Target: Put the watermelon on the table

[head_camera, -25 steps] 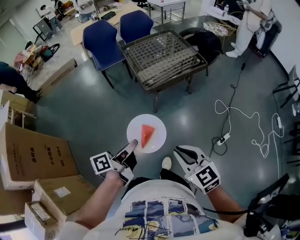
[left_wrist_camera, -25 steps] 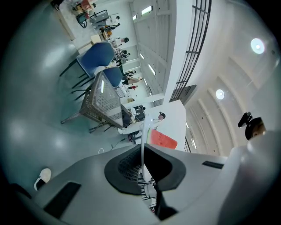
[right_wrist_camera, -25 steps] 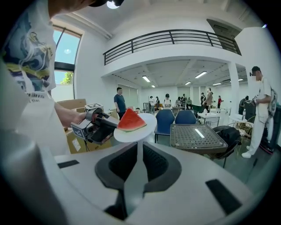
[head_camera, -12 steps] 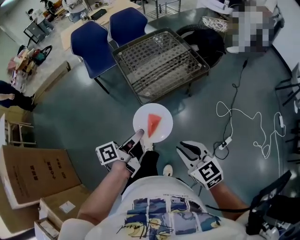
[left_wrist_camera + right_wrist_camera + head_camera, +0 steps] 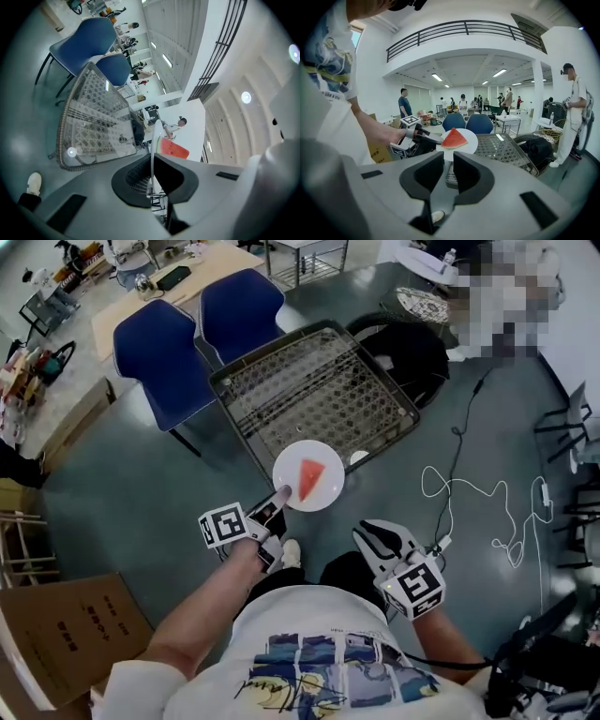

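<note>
The left forearm (image 5: 202, 615) stretches forward, and the left gripper (image 5: 280, 496) points almost level, its jaws pinched tight on the rim of a plate (image 5: 333, 486). The right gripper (image 5: 372, 534) is held nearer the body, tipped downward, jaws slightly parted with nothing between them.
</note>
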Demonstrator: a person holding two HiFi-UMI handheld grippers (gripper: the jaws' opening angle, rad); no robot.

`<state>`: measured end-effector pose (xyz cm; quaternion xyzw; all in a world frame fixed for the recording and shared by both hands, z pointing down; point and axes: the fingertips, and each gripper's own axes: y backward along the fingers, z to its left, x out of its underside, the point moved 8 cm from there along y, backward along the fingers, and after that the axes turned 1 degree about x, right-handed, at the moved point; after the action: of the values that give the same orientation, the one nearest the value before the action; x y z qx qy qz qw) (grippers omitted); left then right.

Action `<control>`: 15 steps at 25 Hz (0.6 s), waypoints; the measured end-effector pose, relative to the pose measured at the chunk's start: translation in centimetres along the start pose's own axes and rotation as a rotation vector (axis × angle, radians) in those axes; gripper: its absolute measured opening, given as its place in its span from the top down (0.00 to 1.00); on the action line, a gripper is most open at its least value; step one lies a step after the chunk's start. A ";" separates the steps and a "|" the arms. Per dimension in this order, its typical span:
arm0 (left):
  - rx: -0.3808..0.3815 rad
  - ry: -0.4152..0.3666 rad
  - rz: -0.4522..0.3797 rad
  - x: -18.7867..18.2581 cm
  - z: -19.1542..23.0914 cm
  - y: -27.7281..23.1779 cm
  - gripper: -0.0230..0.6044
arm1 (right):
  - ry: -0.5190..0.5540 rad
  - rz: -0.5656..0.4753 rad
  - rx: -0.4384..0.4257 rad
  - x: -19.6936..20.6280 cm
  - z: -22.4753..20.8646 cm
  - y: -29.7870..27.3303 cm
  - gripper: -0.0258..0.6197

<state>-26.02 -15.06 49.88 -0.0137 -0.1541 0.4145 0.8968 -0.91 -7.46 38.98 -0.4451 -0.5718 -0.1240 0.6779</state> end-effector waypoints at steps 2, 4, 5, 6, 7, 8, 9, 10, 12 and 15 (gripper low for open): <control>-0.019 0.006 -0.001 -2.5 1.7 -2.4 0.94 | -0.013 0.011 0.008 -0.8 -1.8 -1.8 0.87; -0.031 0.044 -0.017 -4.4 3.5 -4.9 0.94 | -0.028 0.034 0.010 -1.2 -3.8 -3.3 0.87; -0.039 0.057 -0.023 -5.3 4.5 -6.3 0.94 | -0.038 0.042 0.010 -1.3 -5.0 -4.0 0.87; -0.049 0.066 -0.027 -6.3 5.5 -7.7 0.94 | -0.047 0.046 0.010 -1.4 -6.2 -4.7 0.87; -0.059 0.072 -0.031 -7.2 6.6 -9.3 0.94 | -0.053 0.048 0.008 -1.5 -7.7 -5.5 0.87; -0.067 0.079 -0.035 -8.1 7.6 -11.0 0.94 | -0.057 0.051 0.003 -1.5 -9.2 -6.2 0.87; -0.074 0.089 -0.041 -8.9 8.7 -12.7 0.94 | -0.060 0.055 -0.004 -1.5 -10.9 -7.0 0.87; -0.082 0.101 -0.050 -9.6 9.7 -14.4 0.94 | -0.061 0.061 -0.013 -1.5 -12.6 -7.8 0.87; -0.109 0.128 -0.070 -10.7 11.9 -17.7 0.94 | -0.055 0.072 -0.035 -1.7 -16.1 -9.0 0.87; -0.165 0.148 -0.084 -12.4 15.3 -22.7 0.94 | -0.051 0.084 -0.051 -1.7 -21.6 -10.6 0.87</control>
<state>-21.15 -40.81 64.64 -0.1113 -0.1214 0.3603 0.9182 5.70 -30.22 43.42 -0.4888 -0.5666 -0.0985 0.6560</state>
